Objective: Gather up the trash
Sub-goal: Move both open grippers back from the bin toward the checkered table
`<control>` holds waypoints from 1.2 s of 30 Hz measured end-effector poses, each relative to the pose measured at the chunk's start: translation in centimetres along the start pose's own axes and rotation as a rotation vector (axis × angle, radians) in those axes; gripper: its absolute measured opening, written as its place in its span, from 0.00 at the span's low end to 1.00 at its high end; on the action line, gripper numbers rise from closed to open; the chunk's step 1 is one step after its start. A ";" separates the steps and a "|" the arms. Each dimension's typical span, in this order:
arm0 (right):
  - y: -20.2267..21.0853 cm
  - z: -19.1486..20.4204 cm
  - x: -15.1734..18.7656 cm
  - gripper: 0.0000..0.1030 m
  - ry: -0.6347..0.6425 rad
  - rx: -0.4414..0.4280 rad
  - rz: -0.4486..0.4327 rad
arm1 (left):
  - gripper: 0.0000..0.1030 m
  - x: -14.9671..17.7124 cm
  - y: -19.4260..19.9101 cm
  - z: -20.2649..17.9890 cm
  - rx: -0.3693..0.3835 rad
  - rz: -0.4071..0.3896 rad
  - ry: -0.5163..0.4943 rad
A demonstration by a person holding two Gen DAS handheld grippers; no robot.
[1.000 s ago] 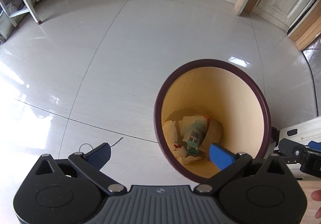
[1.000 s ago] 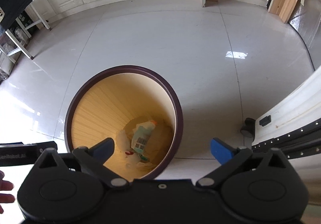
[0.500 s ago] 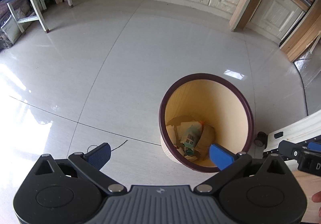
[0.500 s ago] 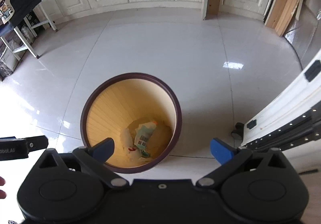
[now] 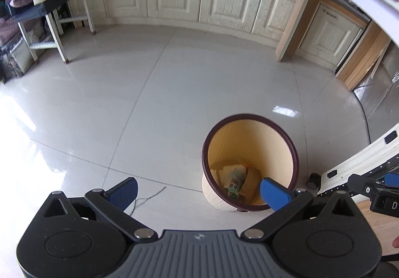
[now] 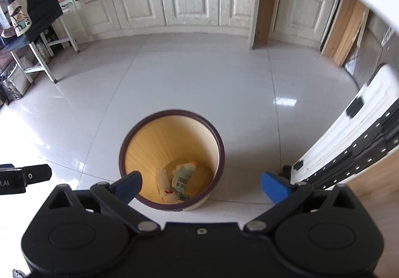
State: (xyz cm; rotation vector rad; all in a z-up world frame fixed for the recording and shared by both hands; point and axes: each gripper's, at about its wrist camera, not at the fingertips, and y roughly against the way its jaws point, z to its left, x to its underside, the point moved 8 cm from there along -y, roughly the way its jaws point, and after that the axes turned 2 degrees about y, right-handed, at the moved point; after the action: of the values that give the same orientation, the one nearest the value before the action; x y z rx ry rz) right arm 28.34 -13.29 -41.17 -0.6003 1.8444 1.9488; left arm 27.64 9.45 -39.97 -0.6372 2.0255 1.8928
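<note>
Dark thread, perhaps, left view only.

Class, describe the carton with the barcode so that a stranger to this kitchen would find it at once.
On the pale tiled floor stands one round bin with a dark purple rim and a yellow inside. At its bottom, among white crumpled paper, lies the carton: the only green and white piece, with a printed barcode and an orange cap.

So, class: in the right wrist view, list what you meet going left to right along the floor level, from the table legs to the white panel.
White table legs → trash bin → small caster wheel → white panel.
</note>
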 end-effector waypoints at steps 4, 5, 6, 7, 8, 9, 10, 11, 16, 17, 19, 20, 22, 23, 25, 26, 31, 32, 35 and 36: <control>2.9 0.4 -0.8 1.00 0.003 0.012 -0.052 | 1.00 -0.7 3.2 0.4 0.001 -0.054 -0.006; 3.7 0.5 -1.1 1.00 0.000 0.012 -0.065 | 1.00 -0.8 4.1 0.4 0.002 -0.067 -0.004; 4.6 0.7 -1.4 1.00 0.003 0.008 -0.077 | 1.00 -1.0 5.0 0.5 0.006 -0.080 -0.004; 5.5 1.0 -1.6 1.00 0.009 0.007 -0.090 | 1.00 -1.2 6.0 0.5 0.011 -0.093 -0.008; 6.5 1.4 -1.9 1.00 0.021 0.004 -0.106 | 1.00 -1.5 7.0 0.5 0.012 -0.110 -0.012; 7.4 1.8 -2.2 1.00 0.031 0.000 -0.120 | 1.00 -1.7 7.9 0.5 0.011 -0.124 -0.016; 8.4 2.1 -2.5 1.00 0.040 -0.004 -0.135 | 1.00 -1.8 8.9 0.8 0.009 -0.141 -0.018; 9.4 2.5 -2.8 1.00 0.046 -0.009 -0.153 | 1.00 -2.0 9.8 1.0 0.006 -0.158 -0.015; 14.1 3.6 -4.0 1.00 0.070 -0.017 -0.228 | 1.00 -2.7 14.0 1.6 0.008 -0.221 0.005; 15.1 3.8 -4.2 1.00 0.074 -0.018 -0.243 | 1.00 -2.9 14.9 1.6 0.009 -0.235 0.006; 16.8 3.9 -4.7 1.00 0.076 -0.019 -0.269 | 1.00 -3.3 16.4 1.5 0.014 -0.259 0.002; 17.8 3.9 -5.0 1.00 0.076 -0.017 -0.286 | 1.00 -3.5 17.3 1.5 0.015 -0.274 -0.002; 19.6 3.8 -5.5 1.00 0.076 -0.015 -0.318 | 1.00 -4.0 18.9 1.3 0.015 -0.305 -0.014; 20.5 3.7 -5.7 1.00 0.075 -0.015 -0.335 | 1.00 -4.3 19.9 1.2 0.017 -0.325 -0.019; 22.2 3.4 -6.2 1.00 0.071 -0.011 -0.368 | 1.00 -4.7 21.3 0.7 0.023 -0.360 -0.025; 23.2 3.2 -6.4 1.00 0.069 -0.009 -0.389 | 1.00 -4.8 22.1 0.5 0.026 -0.375 -0.028; 27.1 1.6 -7.0 1.00 0.054 0.003 -0.471 | 1.00 -5.5 25.4 -1.3 0.043 -0.454 -0.055; 27.8 1.2 -7.0 1.00 0.048 0.008 -0.487 | 1.00 -5.6 26.1 -1.8 0.053 -0.472 -0.065; 30.1 -0.3 -7.0 1.00 0.034 0.030 -0.545 | 1.00 -5.7 27.7 -3.3 0.072 -0.510 -0.101; 30.8 -0.9 -7.0 1.00 0.023 0.035 -0.564 | 1.00 -5.7 28.1 -4.1 0.074 -0.520 -0.108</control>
State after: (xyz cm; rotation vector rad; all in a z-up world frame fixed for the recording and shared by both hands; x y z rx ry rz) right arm 17.14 -15.87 -11.70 -1.0058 1.5002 1.5339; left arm 18.61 7.10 -12.57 -0.9135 1.6480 1.5040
